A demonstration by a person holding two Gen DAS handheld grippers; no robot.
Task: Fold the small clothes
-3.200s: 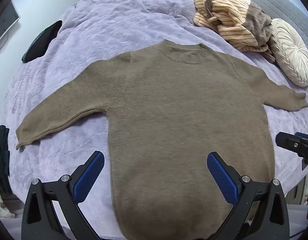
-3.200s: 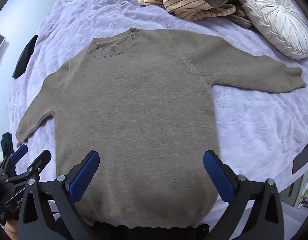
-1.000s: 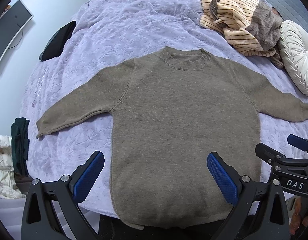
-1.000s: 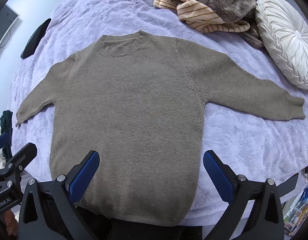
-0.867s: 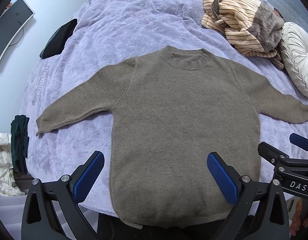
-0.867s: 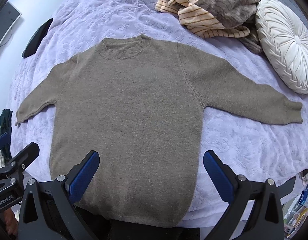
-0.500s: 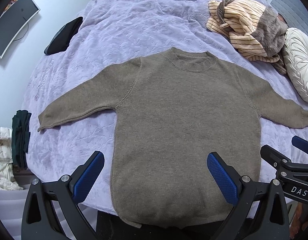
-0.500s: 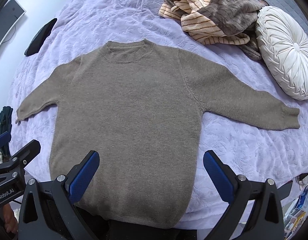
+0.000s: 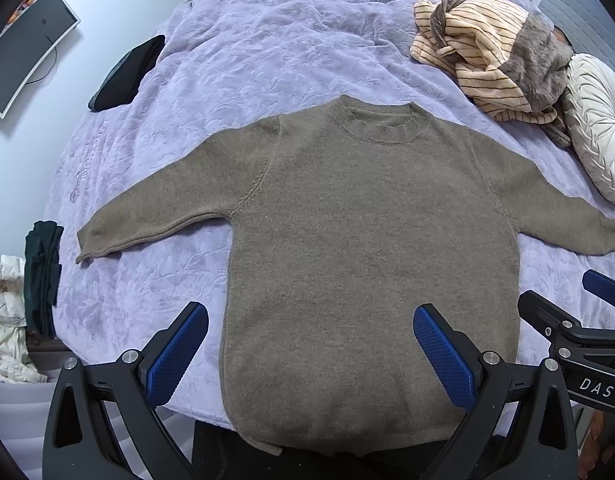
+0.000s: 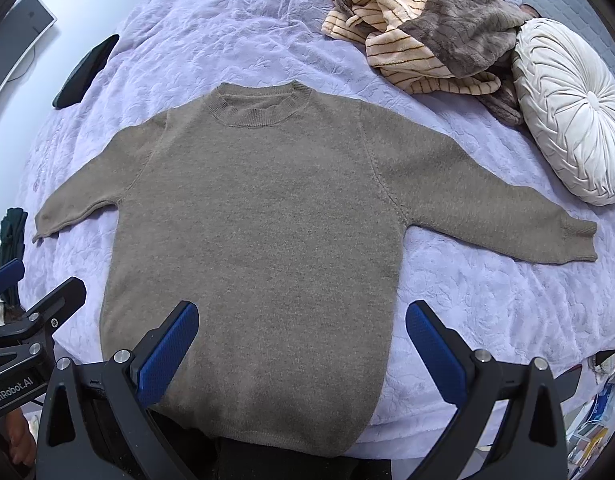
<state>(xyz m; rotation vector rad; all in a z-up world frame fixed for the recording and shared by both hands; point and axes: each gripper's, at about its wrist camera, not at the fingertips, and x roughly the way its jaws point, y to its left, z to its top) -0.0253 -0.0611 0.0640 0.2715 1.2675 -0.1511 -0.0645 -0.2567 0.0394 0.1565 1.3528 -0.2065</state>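
Observation:
A brown knit sweater (image 9: 367, 248) lies flat on the lilac bedspread (image 9: 267, 52), collar away from me, both sleeves spread out to the sides. It also shows in the right wrist view (image 10: 259, 220). My left gripper (image 9: 309, 344) is open and empty, held above the sweater's hem. My right gripper (image 10: 301, 340) is open and empty, above the hem's right half. Each gripper appears at the edge of the other's view.
A striped cream and brown-grey fleece heap (image 10: 423, 28) and a round white cushion (image 10: 571, 120) lie at the far right. A dark object (image 9: 127, 76) lies at the bed's far left edge. Dark green clothes (image 9: 41, 272) sit beside the bed's left.
Both grippers have pulled back and up from the sweater, so more of the bed and the whole hem are in view. The sweater has not moved.

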